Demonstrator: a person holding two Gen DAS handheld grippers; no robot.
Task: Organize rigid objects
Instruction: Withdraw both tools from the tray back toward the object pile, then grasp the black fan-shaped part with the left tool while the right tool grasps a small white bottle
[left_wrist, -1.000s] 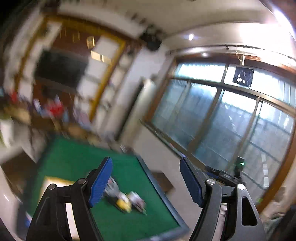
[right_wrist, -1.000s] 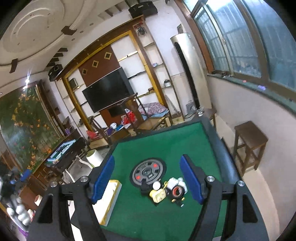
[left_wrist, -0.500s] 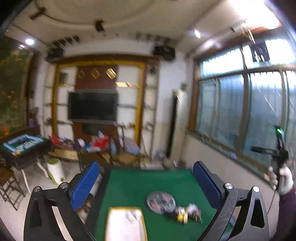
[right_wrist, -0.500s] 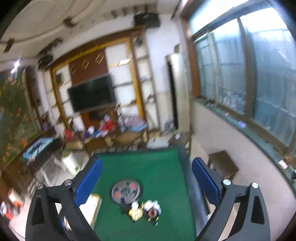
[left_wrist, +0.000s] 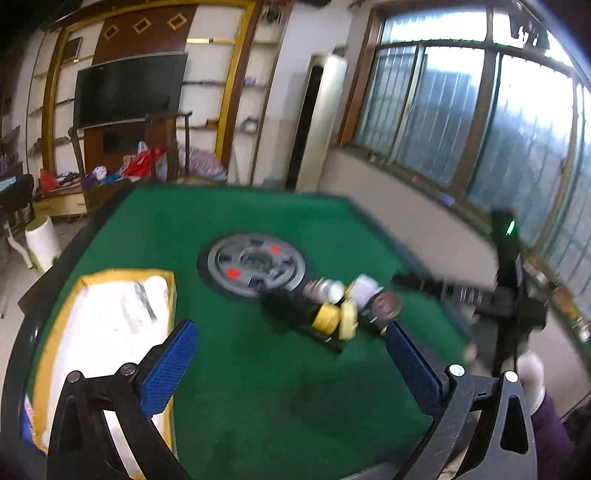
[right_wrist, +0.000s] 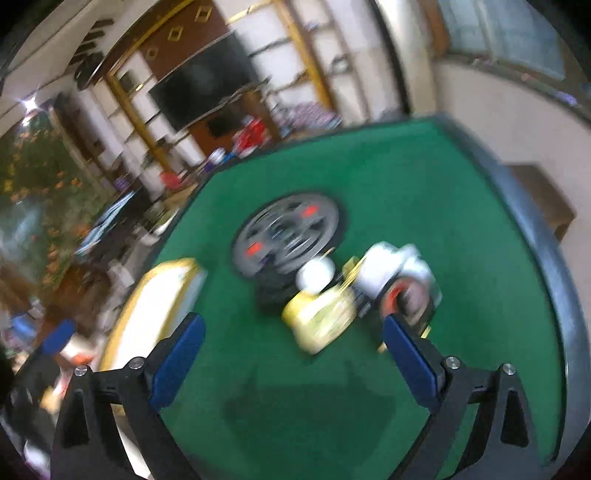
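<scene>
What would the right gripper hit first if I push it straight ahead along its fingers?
Most likely the yellow object at the near edge of the small pile on the green table. It sits just ahead, between the open fingers of the right gripper. Motion blur leaves depth uncertain.

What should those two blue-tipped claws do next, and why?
Probably ease the right gripper down toward the yellow item in the small pile. Both grippers, the left gripper too, are open and empty above the green table, and the white tray waits nearby.
</scene>
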